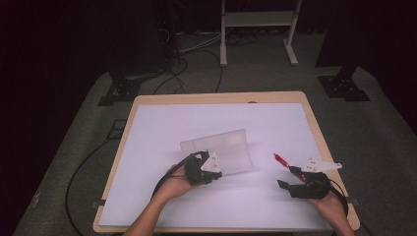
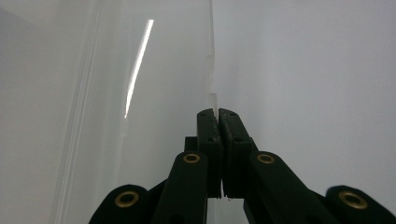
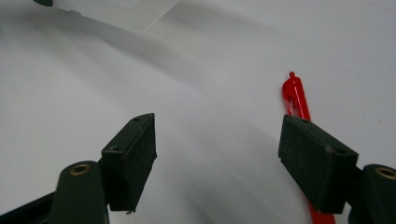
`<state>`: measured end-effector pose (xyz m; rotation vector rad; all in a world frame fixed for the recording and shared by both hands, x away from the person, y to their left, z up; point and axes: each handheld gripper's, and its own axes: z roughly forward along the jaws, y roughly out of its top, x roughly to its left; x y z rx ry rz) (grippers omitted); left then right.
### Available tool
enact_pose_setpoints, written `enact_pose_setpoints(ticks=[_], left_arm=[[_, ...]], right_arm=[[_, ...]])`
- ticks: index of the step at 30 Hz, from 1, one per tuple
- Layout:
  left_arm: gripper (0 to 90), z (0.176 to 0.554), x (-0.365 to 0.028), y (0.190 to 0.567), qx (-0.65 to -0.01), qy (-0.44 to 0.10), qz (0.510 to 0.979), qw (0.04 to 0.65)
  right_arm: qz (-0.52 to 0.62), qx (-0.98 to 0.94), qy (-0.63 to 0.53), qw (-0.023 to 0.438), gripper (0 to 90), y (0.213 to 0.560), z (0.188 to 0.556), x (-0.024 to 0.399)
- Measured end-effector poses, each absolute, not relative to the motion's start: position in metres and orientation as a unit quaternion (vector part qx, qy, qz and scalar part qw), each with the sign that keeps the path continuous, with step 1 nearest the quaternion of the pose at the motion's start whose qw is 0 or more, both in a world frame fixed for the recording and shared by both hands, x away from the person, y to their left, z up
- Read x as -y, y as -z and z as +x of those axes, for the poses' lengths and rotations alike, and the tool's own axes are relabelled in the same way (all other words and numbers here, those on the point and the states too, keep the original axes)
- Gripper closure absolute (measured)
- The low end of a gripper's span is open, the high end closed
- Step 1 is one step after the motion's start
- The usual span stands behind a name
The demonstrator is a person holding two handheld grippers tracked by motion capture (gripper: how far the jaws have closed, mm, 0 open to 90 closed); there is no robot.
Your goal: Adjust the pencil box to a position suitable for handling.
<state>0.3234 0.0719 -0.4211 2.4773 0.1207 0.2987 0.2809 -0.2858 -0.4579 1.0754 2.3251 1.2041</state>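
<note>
While left tongs [image 2: 218, 112] pinch it, clear box [image 1: 223, 147] lies open

This looks like a lab or recording studio set up for filming handwork, not a home. A plain wooden table [image 1: 314, 123] stands alone in the middle, its top covered by a white sheet [image 1: 196, 128]. The floor [image 1: 383, 137] is grey carpet, and black cables [image 1: 196, 59] trail across it. Black stand bases [image 1: 344, 86] sit at both far corners of the table, and a white metal frame [image 1: 258, 29] stands behind. The surroundings are dark, with light falling mainly on the table.
</note>
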Motion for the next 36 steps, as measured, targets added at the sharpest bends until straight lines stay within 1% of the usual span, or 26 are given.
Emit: enact_pose_setpoints(ticks=[12, 25, 36], left_arm=[[88.3, 0.315, -0.055, 0.432, -0.019, -0.095, 0.946, 0.309], [88.3, 0.312, -0.050, 0.440, 0.002, -0.073, 0.953, 0.295], [87.7, 0.312, -0.047, 0.447, 0.005, -0.063, 0.955, 0.288]], right_arm=[[0.376, -0.812, -0.419, 0.156, 27.0, 0.459, 0.281, 0.287], [0.377, -0.813, -0.415, 0.156, 26.9, 0.459, 0.282, 0.289], [0.380, -0.813, -0.412, 0.157, 27.0, 0.460, 0.283, 0.290]])
